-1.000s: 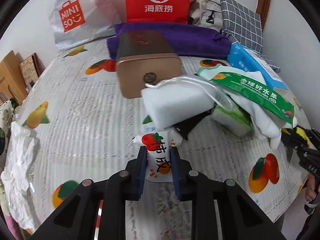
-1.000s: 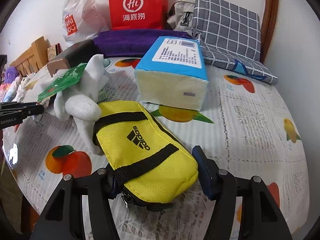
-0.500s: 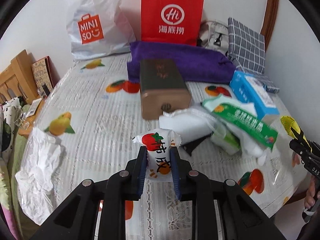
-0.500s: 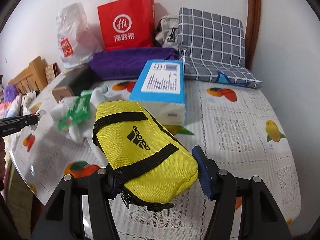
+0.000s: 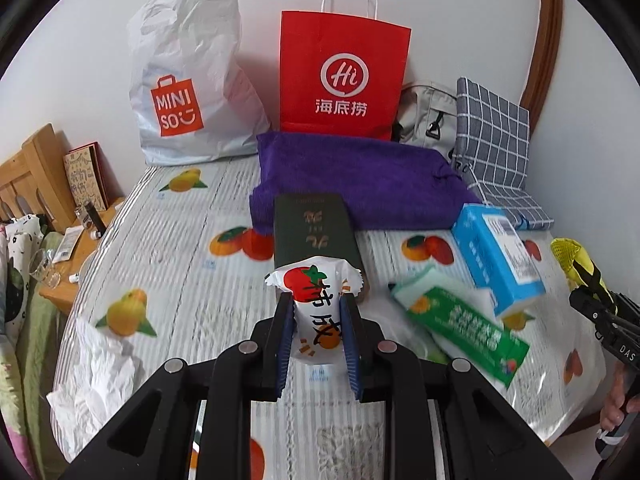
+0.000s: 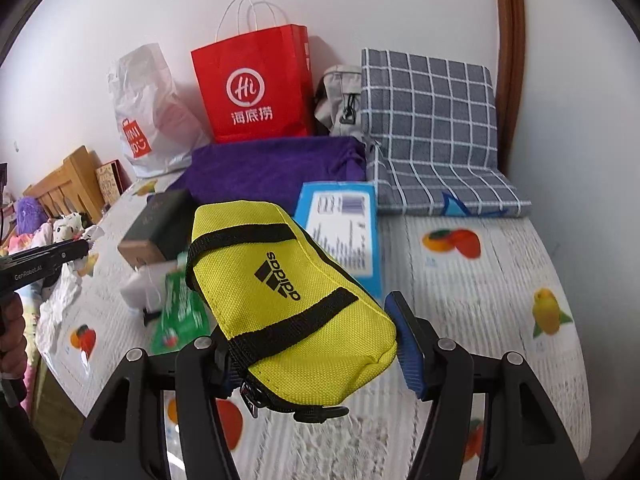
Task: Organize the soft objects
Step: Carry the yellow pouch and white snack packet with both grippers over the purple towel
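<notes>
The left gripper (image 5: 318,328) has its jaws drawn close and pinching a small white snack packet (image 5: 316,304) printed with a red fruit. The packet stands upright between the blue pads, its long axis running up and away from the jaws, top edge poking out above the fingertips. It hangs clear of the counter (image 5: 172,248), which carries a fruit-print cloth. Straight ahead of these jaws, beyond the packet, lies a dark green box (image 5: 312,228), and past that a folded purple towel (image 5: 360,180). Ahead and to the right of the jaws a green-labelled pack (image 5: 464,324) and a blue tissue pack (image 5: 496,256) lie in a loose heap.

The right gripper (image 6: 308,340) has its jaws spread about halfway and clamped on a yellow pouch (image 6: 288,288) with black straps. The pouch's long axis runs away from the jaws and slants to the left; only its near, zipper end sits between the pads, so most of its length overhangs forward. It too is off the counter. Beyond it the blue tissue pack (image 6: 344,232) lies directly ahead, and the grey checked cushion (image 6: 428,128) ahead to the right.

Both hands are loaded, so the coming move looks like a carry to a resting place. The purple towel lies ahead of both; the left jaws seem more squarely in line with it, though which is nearer I cannot tell.
</notes>
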`<state>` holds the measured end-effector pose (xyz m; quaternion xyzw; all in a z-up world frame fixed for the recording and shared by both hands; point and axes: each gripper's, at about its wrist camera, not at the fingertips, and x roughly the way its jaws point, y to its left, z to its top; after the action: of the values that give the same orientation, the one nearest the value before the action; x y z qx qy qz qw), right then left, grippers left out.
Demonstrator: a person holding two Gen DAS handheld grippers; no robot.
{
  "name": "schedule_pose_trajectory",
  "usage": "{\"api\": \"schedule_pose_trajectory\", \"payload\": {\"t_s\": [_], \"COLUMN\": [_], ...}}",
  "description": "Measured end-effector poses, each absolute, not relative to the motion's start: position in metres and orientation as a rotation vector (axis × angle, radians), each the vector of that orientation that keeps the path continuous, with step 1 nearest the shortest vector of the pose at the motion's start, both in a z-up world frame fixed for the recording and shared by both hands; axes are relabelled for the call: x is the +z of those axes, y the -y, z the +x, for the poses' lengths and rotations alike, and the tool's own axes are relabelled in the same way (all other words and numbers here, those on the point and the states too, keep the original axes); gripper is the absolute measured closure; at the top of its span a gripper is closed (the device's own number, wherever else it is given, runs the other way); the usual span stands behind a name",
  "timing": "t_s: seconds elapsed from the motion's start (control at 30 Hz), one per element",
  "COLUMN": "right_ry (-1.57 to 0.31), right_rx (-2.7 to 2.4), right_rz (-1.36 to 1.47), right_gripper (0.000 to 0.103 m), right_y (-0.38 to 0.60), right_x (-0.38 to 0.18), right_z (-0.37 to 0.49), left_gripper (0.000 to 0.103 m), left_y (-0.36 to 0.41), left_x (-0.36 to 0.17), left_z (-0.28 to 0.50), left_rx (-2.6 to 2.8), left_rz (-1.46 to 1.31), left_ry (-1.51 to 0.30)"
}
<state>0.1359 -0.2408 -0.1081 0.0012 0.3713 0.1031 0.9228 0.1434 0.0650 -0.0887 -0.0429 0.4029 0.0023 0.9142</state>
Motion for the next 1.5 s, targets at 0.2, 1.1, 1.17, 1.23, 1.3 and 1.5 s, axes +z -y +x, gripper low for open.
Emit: {"api": "schedule_pose_trajectory", "payload": {"t_s": [0.2, 1.1, 1.17, 1.23, 1.3, 1.5], "right_ry": [-0.769, -0.723, -0.722, -0.725, -0.733, -0.801], "right_rx": [0.255, 0.267, 0.271, 0.273, 0.278, 0.276], "right_rz": [0.016, 0.000, -0.002, -0.004, -0.011, -0.012], "right_gripper": [0.041, 0.041, 0.041, 0.041, 0.041, 0.041], "right_y": [0.227, 0.190, 0.188, 0.186, 0.184, 0.184], "right_x": [-0.097, -0.062, -0.062, -0.064, -0.070, -0.101], "right_z": [0.169, 0.334, 0.348, 0.361, 0.374, 0.411], "left_gripper": [0.081, 0.081, 0.081, 0.081, 0.081, 0.081], "left_y": [-0.068, -0.080, -0.078, -0.075, -0.073, -0.072], "left_x": [-0.082, -0.054, -0.056, -0.061, -0.069, -0.093], "left_z": [0.168, 0.303, 0.314, 0.325, 0.336, 0.368], "left_rx": [0.009, 0.063, 0.061, 0.059, 0.050, 0.045], "left_rz": [-0.114, -0.105, -0.103, -0.105, -0.114, -0.135], "left_ry": [-0.828, -0.805, -0.808, -0.817, -0.832, -0.880]}}
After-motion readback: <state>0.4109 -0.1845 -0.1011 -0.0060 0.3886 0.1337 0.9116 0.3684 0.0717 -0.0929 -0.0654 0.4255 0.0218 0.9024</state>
